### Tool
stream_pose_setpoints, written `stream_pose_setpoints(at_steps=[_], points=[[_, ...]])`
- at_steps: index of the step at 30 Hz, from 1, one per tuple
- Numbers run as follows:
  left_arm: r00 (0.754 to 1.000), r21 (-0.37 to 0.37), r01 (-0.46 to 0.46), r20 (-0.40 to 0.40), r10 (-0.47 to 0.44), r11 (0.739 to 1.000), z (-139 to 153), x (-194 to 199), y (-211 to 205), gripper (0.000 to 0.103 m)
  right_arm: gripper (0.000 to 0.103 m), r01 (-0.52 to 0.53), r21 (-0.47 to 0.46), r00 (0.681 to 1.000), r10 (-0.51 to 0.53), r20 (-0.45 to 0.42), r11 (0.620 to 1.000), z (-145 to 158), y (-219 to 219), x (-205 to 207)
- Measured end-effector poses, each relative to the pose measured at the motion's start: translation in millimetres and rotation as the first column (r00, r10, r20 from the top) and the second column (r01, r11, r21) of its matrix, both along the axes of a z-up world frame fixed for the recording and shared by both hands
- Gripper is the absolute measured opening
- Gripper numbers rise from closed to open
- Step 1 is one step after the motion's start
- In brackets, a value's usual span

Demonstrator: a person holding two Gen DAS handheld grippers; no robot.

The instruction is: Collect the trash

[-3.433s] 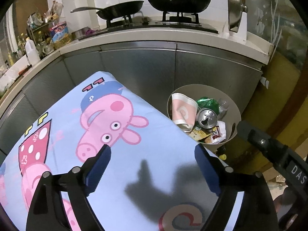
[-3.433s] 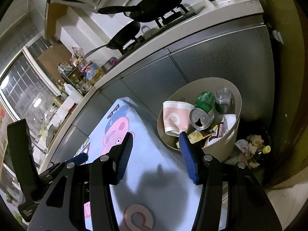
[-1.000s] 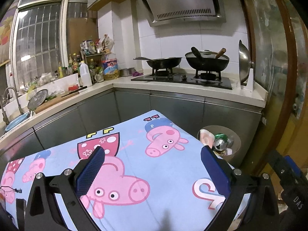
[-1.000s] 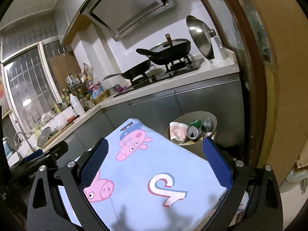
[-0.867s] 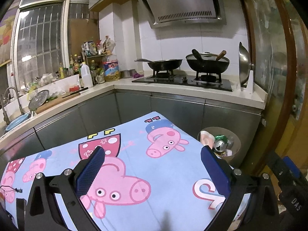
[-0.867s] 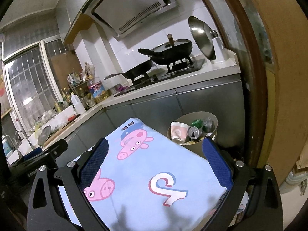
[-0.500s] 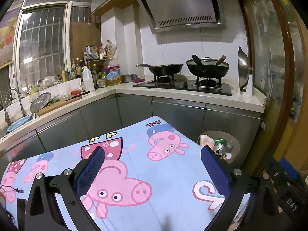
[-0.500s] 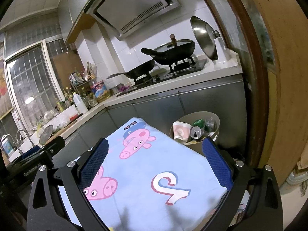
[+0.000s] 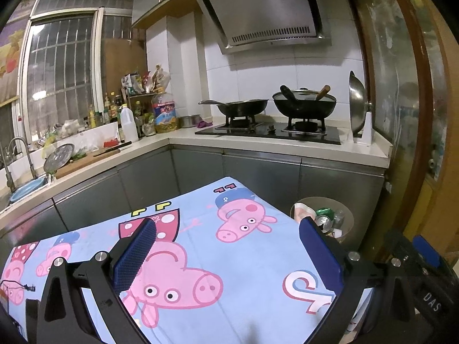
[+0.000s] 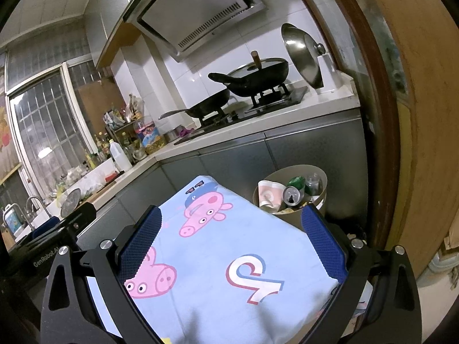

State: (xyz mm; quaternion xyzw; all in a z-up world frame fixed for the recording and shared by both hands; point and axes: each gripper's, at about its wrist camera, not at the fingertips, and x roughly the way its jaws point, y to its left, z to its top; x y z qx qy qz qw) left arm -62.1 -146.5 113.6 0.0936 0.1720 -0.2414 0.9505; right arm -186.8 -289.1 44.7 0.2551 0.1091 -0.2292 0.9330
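Left gripper [image 9: 228, 248] and right gripper [image 10: 231, 239] held spread wide, empty, above cartoon cloth [image 9: 243, 281]. Trash bin [image 10: 322, 199] seen just beyond cloth's far right corner, filled.

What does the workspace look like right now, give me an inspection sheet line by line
Surface: cartoon-pig cloth covers the table; no trash seen on it.
Job's things: trash bin on the floor past the table's far right corner, holding a paper cup, a can, a green wrapper and a clear bottle.
Clutter: pans and a wok on the stove, bottles along the counter.
Grippers: left gripper and right gripper open, empty, above the cloth.
Cables: thin wire at the cloth's left edge.
Surroundings: range hood, barred window, wooden door frame.
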Motion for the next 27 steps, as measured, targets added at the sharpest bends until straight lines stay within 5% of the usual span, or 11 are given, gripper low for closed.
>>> stream_pose_setpoints(at_steps=[27], points=[[1.000, -0.004, 0.003, 0.000, -0.003, 1.000, 0.2, -0.5, 0.2, 0.099, 0.097, -0.004, 0.005, 1.000, 0.004, 0.000, 1.000, 0.9, 9.6, -1.8]])
